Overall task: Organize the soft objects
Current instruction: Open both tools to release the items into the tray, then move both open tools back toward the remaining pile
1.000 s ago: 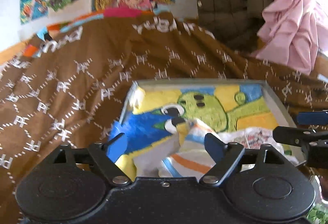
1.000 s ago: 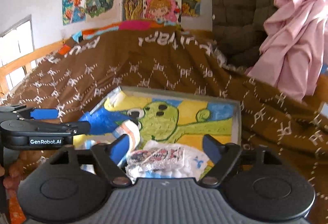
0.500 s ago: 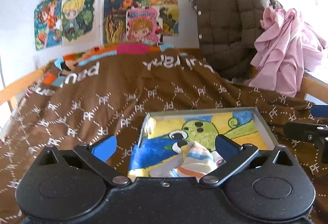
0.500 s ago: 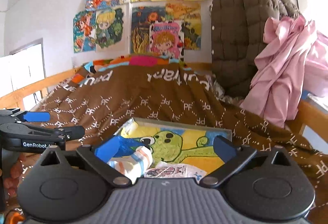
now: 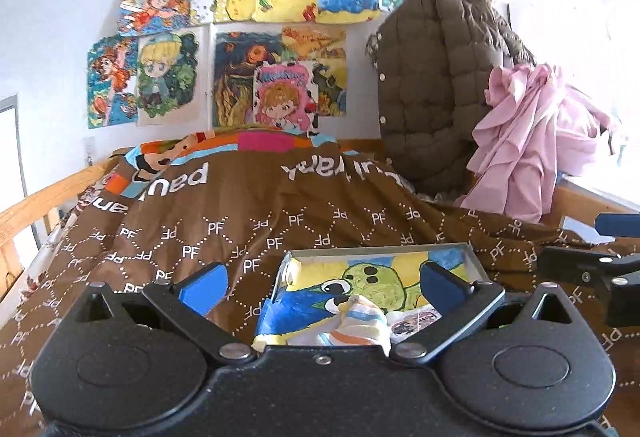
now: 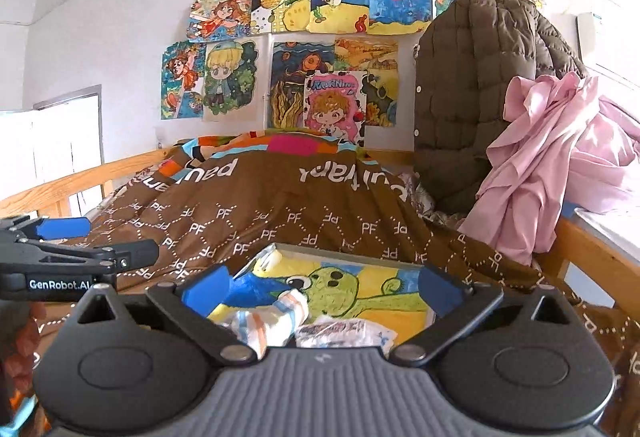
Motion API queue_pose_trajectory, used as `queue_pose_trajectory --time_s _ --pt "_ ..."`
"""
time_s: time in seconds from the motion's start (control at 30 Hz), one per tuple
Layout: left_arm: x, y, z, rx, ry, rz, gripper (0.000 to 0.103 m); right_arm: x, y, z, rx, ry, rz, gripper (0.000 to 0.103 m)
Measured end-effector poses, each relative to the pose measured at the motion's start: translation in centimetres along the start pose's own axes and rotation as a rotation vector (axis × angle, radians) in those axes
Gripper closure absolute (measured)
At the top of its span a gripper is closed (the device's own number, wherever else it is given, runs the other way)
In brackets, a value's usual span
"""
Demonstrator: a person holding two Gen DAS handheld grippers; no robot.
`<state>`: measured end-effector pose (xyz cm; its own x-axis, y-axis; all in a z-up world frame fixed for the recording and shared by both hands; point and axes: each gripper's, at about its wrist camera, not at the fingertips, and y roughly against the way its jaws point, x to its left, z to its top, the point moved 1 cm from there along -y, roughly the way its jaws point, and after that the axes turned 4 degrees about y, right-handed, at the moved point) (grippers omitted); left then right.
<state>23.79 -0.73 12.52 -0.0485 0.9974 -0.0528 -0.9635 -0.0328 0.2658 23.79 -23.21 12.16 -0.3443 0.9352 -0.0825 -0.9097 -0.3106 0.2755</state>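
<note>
Both grippers, left gripper (image 5: 320,283) and right gripper (image 6: 322,287), gape wide, holding nothing.

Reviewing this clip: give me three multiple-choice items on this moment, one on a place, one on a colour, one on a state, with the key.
1. Where does the striped white, orange and blue soft cloth lie?
A. in the shallow grey-rimmed tray with the green cartoon drawing
B. on the wall
C. on the pink cloth heap

2. What colour is the quilted puffer jacket hanging at the back?
A. red
B. olive brown
C. white

3. How does the left hand-held gripper stand?
A. shut on the cloth
B. open, holding nothing
C. shut on the tray rim

Key: 1 A, the cloth rests inside the tray; 2 B, its quilting is olive brown; 3 B, its blue fingertips stand wide apart.
</note>
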Motion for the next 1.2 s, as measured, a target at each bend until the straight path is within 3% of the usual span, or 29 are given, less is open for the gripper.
queue_pose_trajectory --time_s 0.1,0.33,0.9,1.2 --pt "0.1 1.7 -1.3 -0.037 0.049 0.011 0.001 0.8 1.0 -0.7 -0.002 0.016 -0.002 0.0" --pt "1.1 4.3 -4.1 -0.024 0.133 0.03 0.001 2.6 2.2 -3.1 0.029 0.03 -0.003 0.0" --pt "5.4 7.3 -9.2 0.077 0.184 0.082 0.001 6.0 2.1 -8.3 0.12 -0.015 0.013 0.0" --pt "7.3 7.9 -11.7 0.169 0.235 0.116 0.001 7.6 2.2 -10.3 0.166 -0.003 0.045 0.0"
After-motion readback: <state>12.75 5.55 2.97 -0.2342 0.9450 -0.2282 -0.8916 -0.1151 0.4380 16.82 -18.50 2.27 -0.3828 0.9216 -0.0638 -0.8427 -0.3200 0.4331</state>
